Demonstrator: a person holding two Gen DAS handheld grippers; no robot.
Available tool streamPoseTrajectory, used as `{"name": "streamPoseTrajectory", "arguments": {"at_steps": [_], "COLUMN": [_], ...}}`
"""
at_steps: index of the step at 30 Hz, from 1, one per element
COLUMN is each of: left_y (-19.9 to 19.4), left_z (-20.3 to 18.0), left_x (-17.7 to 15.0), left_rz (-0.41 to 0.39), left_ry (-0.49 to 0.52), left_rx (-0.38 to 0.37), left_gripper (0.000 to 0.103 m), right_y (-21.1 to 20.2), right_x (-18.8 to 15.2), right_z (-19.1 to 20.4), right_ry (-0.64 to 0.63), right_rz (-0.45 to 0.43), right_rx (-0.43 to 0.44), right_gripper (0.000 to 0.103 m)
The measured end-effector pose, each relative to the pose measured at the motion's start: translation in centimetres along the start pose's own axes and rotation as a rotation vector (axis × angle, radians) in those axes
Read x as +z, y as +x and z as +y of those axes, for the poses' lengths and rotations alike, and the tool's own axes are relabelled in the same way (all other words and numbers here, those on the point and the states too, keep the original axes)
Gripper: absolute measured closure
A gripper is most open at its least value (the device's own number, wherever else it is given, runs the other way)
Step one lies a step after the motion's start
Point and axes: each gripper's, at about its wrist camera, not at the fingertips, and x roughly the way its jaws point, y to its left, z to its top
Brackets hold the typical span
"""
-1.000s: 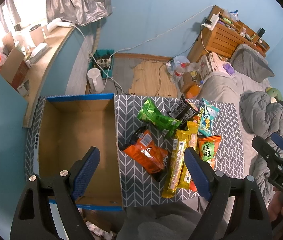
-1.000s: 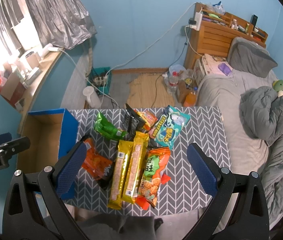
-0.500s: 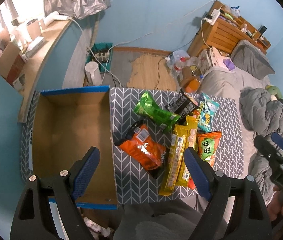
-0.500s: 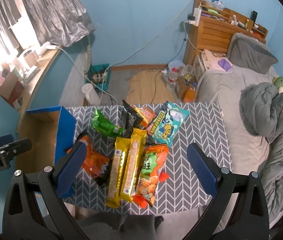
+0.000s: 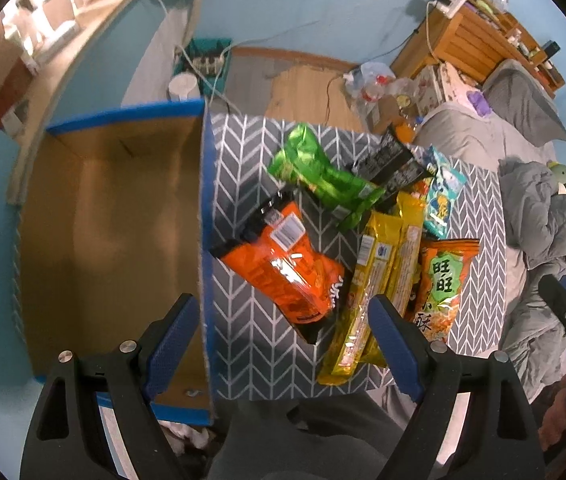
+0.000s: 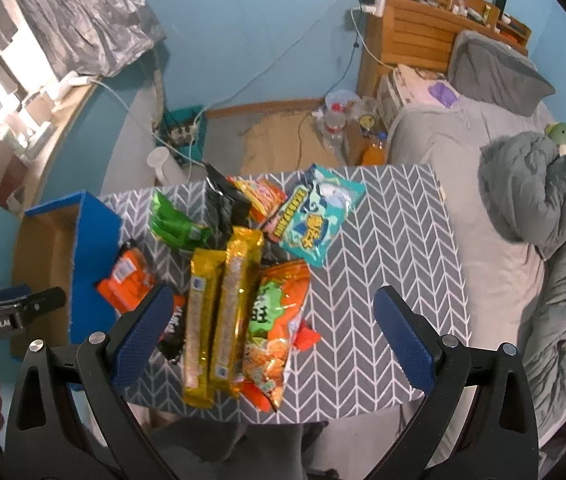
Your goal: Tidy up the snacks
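Left tongs (image 5: 279,344): spread wide, holding nothing, above the box's near wall.
Right tongs (image 6: 273,332): spread wide, empty, over the near end of the snack pile.
Orange bag (image 5: 283,264): at 12 o'clock from the left tongs, touching the box wall.
Yellow packs (image 6: 219,312): side by side, overlapping neighbours.
Green bag (image 5: 323,176): farther back at 1 o'clock.
Box (image 5: 103,216): empty, at 9 o'clock of the pile on the worktop (image 6: 383,280).
Risk: crinkly bags overlap, so a pinch may drag a neighbour along or slip.
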Motion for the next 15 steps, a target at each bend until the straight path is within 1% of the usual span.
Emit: {"name": "streamPoseTrajectory", "arguments": {"at_steps": [6, 10, 12, 14, 15], "left_y": [2.6, 4.5, 5.4, 6.1, 6.3], "left_z": [-0.1, 0.0, 0.1, 0.2, 0.2], "left_x": [-0.1, -0.1, -0.1, -0.1, -0.1], "left_rz": [0.034, 0.063, 0.085, 0.092, 0.092], "left_ry": [-0.056, -0.096, -0.124, -0.159, -0.174], "left_rx": [-0.018, -0.011, -0.008, -0.018, -0.021], "left_gripper": [0.015, 0.015, 0.015, 0.015, 0.015], "right_y": [3.6, 5.8, 6.7, 7.5, 7.9], "right_x": [-1.4, -2.4, -2.8, -3.1, -3.3], "right_z": [-0.9, -1.4, -1.5, -1.6, -1.7], "right_ry": [0.012, 0.030, 0.034, 0.041, 0.049], "right_rz": [0.067, 0.109, 0.121, 0.136, 0.141], "right_rx": [-0.003, 0.002, -0.002, 0.000, 0.002], "right_gripper": [0.005, 0.006, 0.009, 0.012, 0.012]}}
